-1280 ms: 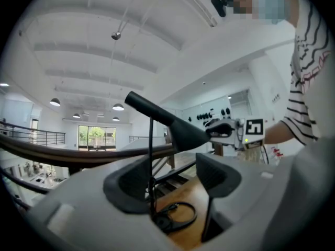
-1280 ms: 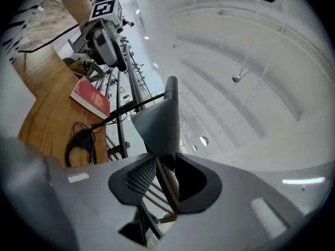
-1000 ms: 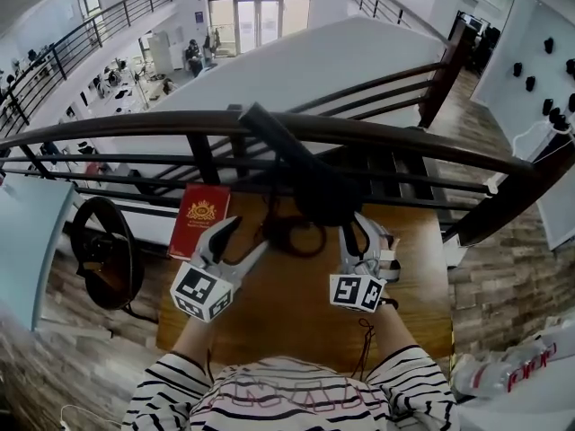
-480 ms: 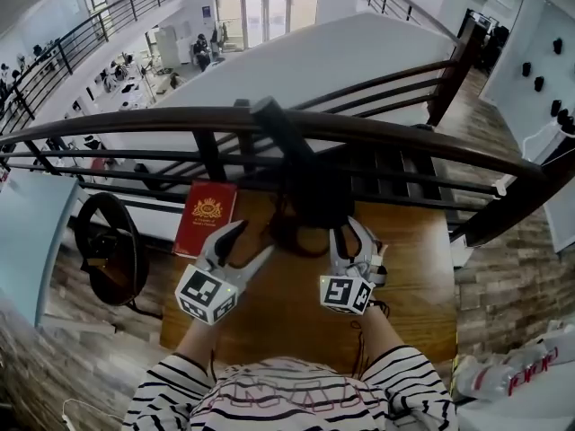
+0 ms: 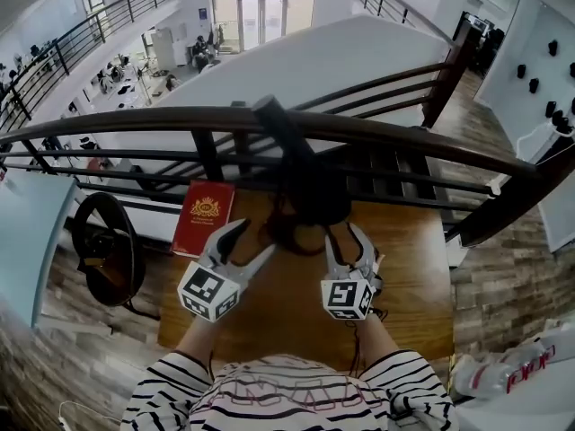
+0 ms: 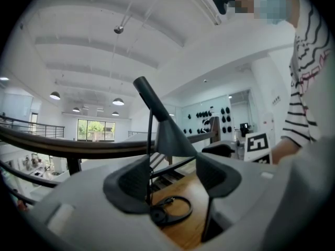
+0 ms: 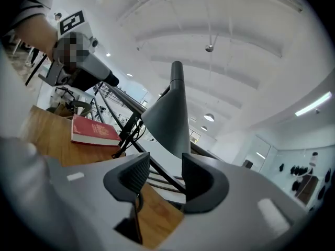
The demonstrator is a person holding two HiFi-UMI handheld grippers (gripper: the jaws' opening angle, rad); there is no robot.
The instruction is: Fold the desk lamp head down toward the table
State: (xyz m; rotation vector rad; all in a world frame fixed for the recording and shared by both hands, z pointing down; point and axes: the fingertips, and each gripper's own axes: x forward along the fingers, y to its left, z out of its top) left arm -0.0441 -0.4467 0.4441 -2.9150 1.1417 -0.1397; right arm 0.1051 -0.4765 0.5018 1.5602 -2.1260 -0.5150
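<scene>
A red hardcover book (image 5: 204, 215) lies at the left edge of the brown wooden table (image 5: 409, 272). The left gripper (image 5: 252, 239) has its jaws wide apart, seemingly gripping nothing. The dark grey cone-headed desk lamp (image 5: 310, 191) stands at the table's far edge, with its head raised. The right gripper (image 5: 345, 239) has just been opening its jaws to a moderate gap, and nothing is between them.

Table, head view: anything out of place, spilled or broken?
Nothing spilled or broken. The only untidy bit is the lamp's cord, lying in a loose loop on the table at the foot of the lamp. The red book lies flat near the back left corner.
</scene>
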